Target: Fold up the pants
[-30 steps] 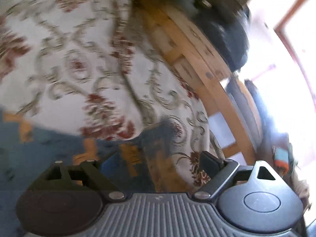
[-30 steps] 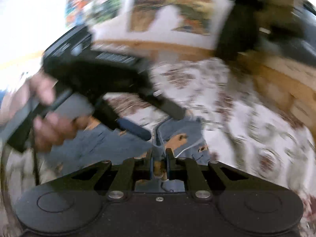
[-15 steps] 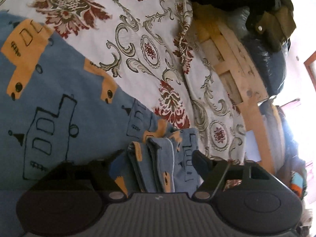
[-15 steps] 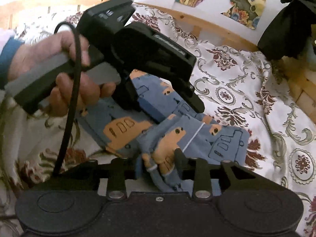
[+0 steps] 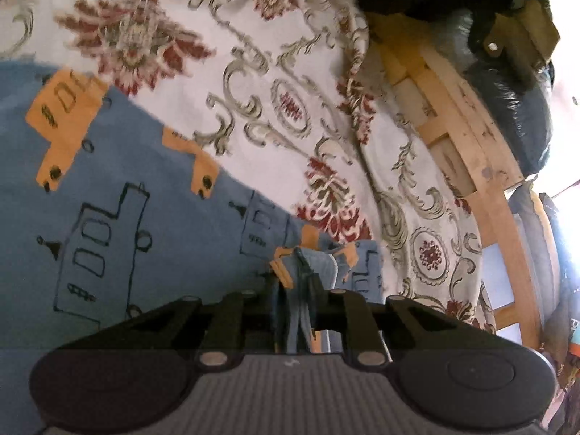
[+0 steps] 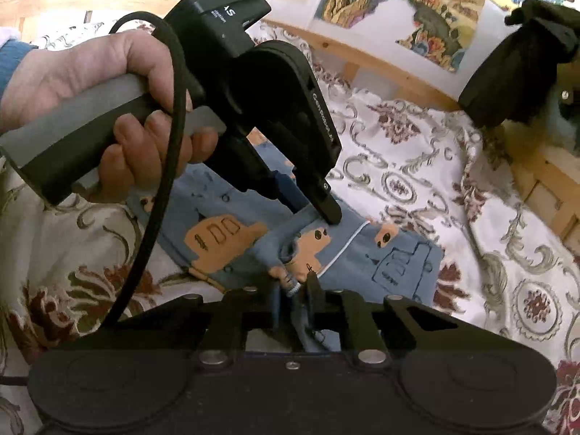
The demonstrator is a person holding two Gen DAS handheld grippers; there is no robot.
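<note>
Reading off the left gripper (image 6: 311,199) body in the right wrist view: "Centobot" along its side plate, partly legible, and "S" with small unreadable print on its top block.

Item: one pair of pants (image 5: 119,224), blue, printed with orange buses and outlined buildings, lying on the bedspread (image 5: 290,83), which is white with red floral and grey scroll figures.

Left gripper: fingers pinched together on a bunched fold of the pants. Half a second earlier its fingers stood apart on either side of that fold; now they have clamped it.

Right gripper (image 6: 295,297): fingers closed on a gathered edge of the pants (image 6: 362,253) near a white drawstring (image 6: 344,250). Earlier the gap between its fingers was wider.

Count: two grippers, both on the pants; one hand (image 6: 108,108) visible, wrapped around the left gripper's grey handle; one black cable (image 6: 170,145) looping past that hand.

Beyond the bedspread: one wooden bed frame (image 5: 467,137), dark bags (image 5: 507,83) against it, several coloured pictures (image 6: 395,7) on the wall.
</note>
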